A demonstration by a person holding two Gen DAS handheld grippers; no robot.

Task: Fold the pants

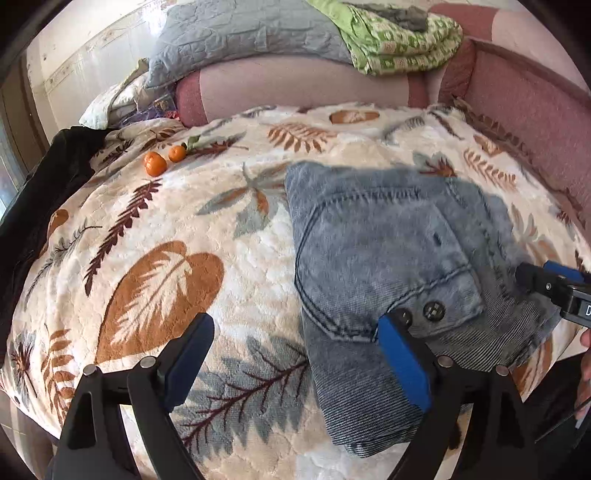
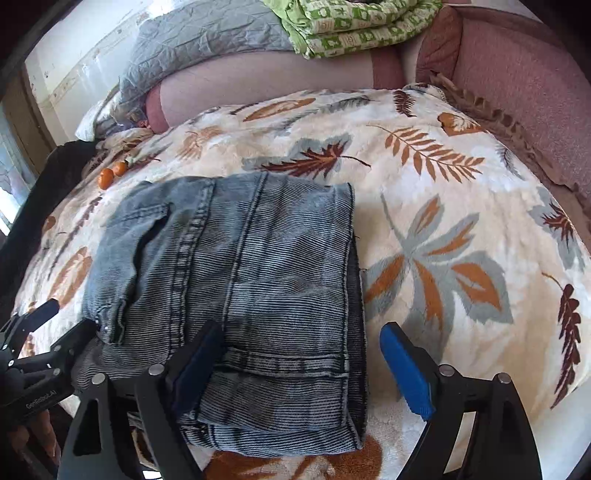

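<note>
Faded blue denim pants (image 1: 388, 251) lie folded into a compact stack on a leaf-print blanket (image 1: 155, 280). They also show in the right wrist view (image 2: 258, 266), with a leg hem on top. My left gripper (image 1: 295, 354) is open and empty, its right finger over the pants' near left edge by the buttons. My right gripper (image 2: 303, 365) is open and empty, straddling the pants' near right corner. The right gripper's tips show in the left wrist view (image 1: 554, 284), and the left gripper shows in the right wrist view (image 2: 33, 332).
Two small oranges (image 1: 162, 158) lie on the blanket at the far left. A dark cloth (image 1: 44, 192) hangs at the left edge. Pink sofa cushions (image 1: 295, 85) with a grey quilt (image 1: 236, 33) and a green blanket (image 1: 399, 40) stand behind.
</note>
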